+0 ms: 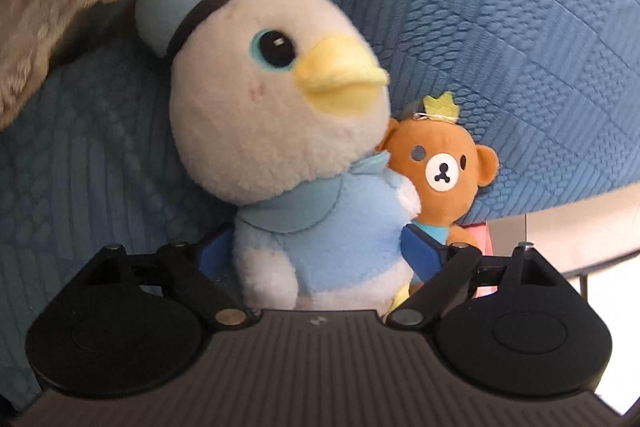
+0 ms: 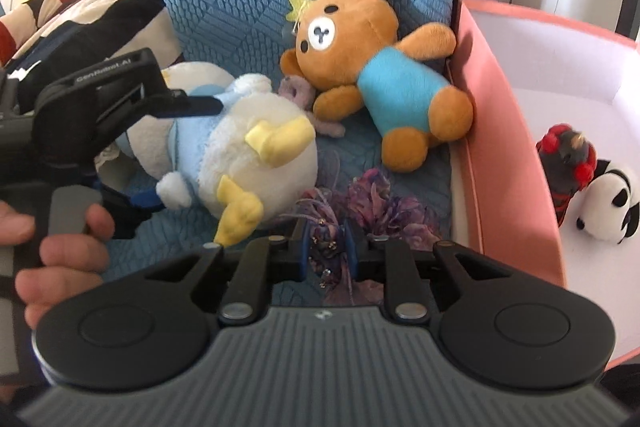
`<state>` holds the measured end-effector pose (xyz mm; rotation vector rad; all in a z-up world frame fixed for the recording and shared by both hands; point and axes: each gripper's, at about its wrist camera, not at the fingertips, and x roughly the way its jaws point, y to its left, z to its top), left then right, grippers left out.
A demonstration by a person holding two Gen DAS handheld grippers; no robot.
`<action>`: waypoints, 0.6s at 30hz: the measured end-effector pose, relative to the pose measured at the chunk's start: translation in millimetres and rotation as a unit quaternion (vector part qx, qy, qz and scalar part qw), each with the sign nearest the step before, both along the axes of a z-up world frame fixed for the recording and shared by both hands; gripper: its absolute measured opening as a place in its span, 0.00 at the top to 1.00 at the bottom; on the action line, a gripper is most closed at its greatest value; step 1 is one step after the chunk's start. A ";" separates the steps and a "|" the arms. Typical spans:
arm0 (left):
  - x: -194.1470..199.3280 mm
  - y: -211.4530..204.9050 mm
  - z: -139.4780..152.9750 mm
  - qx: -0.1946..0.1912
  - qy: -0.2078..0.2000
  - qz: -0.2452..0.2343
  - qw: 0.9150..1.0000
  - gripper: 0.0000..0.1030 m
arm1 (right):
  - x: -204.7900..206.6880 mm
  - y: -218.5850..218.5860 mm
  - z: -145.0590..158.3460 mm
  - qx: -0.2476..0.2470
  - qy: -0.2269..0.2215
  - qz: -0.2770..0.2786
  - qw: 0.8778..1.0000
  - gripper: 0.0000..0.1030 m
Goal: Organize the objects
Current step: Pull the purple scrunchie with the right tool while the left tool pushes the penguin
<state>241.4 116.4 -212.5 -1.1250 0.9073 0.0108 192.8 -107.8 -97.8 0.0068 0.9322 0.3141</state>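
Note:
My left gripper (image 1: 320, 251) is shut on a white plush duck (image 1: 280, 115) with a pale blue hat and shirt, gripped around its body. The duck also shows in the right wrist view (image 2: 248, 155), held by the left gripper (image 2: 180, 147). A brown plush bear (image 1: 440, 179) in a blue shirt lies on the blue quilted seat behind the duck; it also shows in the right wrist view (image 2: 376, 75). My right gripper (image 2: 327, 251) is shut on a purple frilly hair ornament (image 2: 384, 211) resting on the seat.
A pink box (image 2: 504, 131) with a white inside stands right of the seat and holds a black-and-red plush (image 2: 568, 163) and a small panda plush (image 2: 608, 203). A striped blanket (image 2: 88, 3) lies at the left. A small purple plush piece (image 2: 300, 95) lies by the bear.

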 end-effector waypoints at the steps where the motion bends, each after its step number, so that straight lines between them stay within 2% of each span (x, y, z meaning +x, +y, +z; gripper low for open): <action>1: -0.4 -0.4 -2.5 -0.007 -0.001 0.003 1.000 0.11 | 0.3 -0.9 0.0 -0.003 -0.001 -0.001 1.000 0.79; 4: 0.4 -3.7 -6.6 -0.020 0.000 0.006 1.000 0.11 | 1.5 -1.6 -1.8 -0.015 -0.002 0.003 1.000 0.79; 9: 5.0 -11.6 -11.8 -0.009 -0.011 0.006 1.000 0.07 | 6.6 -5.2 -7.3 -0.020 0.014 0.005 1.000 0.79; 18: 21.2 -16.2 -20.1 -0.008 -0.026 -0.008 1.000 0.07 | 10.5 -6.9 -14.2 -0.027 0.025 0.018 0.999 0.79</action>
